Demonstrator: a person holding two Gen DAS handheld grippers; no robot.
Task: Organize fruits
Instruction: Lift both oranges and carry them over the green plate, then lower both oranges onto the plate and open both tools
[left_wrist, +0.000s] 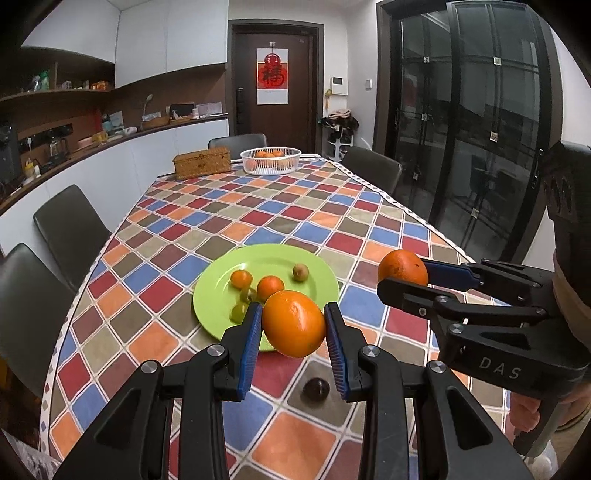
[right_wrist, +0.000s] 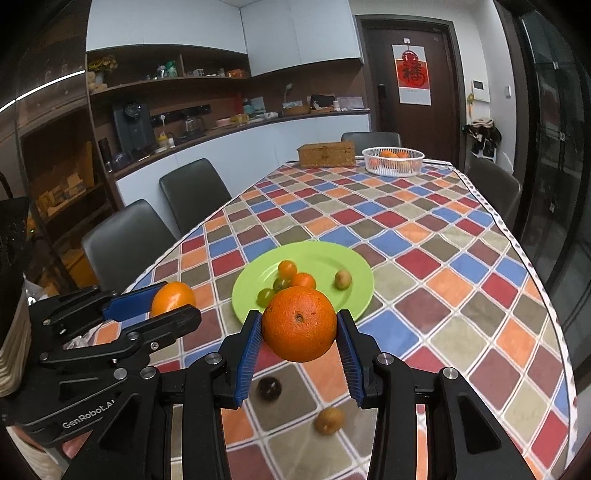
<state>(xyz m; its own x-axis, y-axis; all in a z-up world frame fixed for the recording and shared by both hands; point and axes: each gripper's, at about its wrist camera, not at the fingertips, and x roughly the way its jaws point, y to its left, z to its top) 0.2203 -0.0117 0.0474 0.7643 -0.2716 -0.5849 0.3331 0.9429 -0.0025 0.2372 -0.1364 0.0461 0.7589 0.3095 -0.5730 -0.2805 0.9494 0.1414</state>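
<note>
Left tool (left_wrist: 293, 326) pinches a smooth orange (left_wrist: 294, 323) across its middle, held above the worktop (left_wrist: 369, 221). Right tool (right_wrist: 299, 328) likewise clamps a pebbled orange (right_wrist: 299, 323). Green plate (left_wrist: 314, 269) lies at 12 o'clock of both, carrying small fruits. A dark fruit (right_wrist: 269, 388) and a brown fruit (right_wrist: 328, 420) sit on the cloth at 6 o'clock. Judged: oranges firm, moderately heavy, round, liable to roll; grip at the equator.

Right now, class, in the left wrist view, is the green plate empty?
No. The green plate holds several small fruits, among them two small oranges and some green grapes.
</note>
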